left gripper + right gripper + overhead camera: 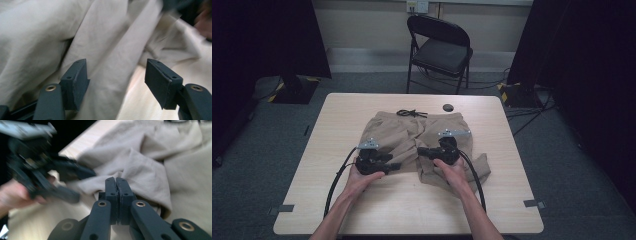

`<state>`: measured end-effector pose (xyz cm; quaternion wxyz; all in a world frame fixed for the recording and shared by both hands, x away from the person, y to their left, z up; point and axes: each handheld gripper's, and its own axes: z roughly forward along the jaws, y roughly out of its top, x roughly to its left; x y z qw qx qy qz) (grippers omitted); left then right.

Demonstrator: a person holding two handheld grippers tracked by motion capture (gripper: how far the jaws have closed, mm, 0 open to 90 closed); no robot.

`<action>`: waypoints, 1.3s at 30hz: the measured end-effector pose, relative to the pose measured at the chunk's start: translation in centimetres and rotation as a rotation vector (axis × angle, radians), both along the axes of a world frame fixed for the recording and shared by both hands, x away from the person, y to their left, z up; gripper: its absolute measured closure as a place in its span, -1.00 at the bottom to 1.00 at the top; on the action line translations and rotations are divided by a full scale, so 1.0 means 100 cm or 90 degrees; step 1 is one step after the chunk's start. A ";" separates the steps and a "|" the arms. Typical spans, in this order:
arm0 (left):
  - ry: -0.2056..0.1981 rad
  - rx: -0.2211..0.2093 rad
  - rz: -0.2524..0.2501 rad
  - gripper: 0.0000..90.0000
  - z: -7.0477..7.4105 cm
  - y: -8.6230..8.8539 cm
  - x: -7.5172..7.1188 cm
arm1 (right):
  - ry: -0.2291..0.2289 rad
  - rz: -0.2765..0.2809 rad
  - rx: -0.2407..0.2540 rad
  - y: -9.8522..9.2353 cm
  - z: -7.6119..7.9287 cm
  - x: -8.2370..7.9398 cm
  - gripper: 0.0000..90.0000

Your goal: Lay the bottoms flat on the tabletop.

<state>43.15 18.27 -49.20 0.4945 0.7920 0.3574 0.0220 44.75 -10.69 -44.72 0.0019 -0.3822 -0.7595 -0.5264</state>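
The tan trousers lie crumpled on the middle of your table, waistband toward the far edge with its dark drawstring knotted just beyond it, and one leg bunched toward the right edge. A small dark round disc sits on the wood just past the waistband, near the far edge.

Your left gripper has its jaws spread wide. A raised fold of the trousers runs up between them, and pale wood shows under the gap. Neither pad is pressed onto the cloth; the left-hand pad sits right against the fold, though you cannot tell from this view if it touches. From above, your left gripper sits at the near-left part of the garment, your left hand behind it.

Your right gripper has its pads shut flat together, tips at a ridge of cloth. Whether any cloth is pinched between them is not clear. From above it lies on the middle of the garment, your right hand behind it.

The two grippers are near each other over the cloth. Bare wood lies open along the near edge and down both side edges. Beyond the far edge a black folding chair stands on the floor, well apart from the table.
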 end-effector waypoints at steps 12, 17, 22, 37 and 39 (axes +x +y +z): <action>-0.005 0.015 -0.004 0.96 0.002 0.001 -0.019 | -0.054 0.007 0.016 0.002 0.033 -0.009 0.99; -0.013 -0.047 -0.094 0.96 0.024 -0.008 -0.043 | -0.064 -0.002 0.028 -0.015 0.039 -0.018 0.99; -0.020 -0.124 -0.122 0.96 0.049 -0.009 -0.050 | -0.070 -0.016 0.040 -0.031 0.047 -0.019 0.96; 0.112 -0.089 0.128 0.84 0.006 0.048 0.041 | -0.020 -0.008 0.007 -0.017 0.010 -0.005 0.25; 0.117 -0.073 0.124 0.81 -0.003 0.049 0.041 | -0.017 0.006 0.013 -0.015 0.006 -0.015 0.21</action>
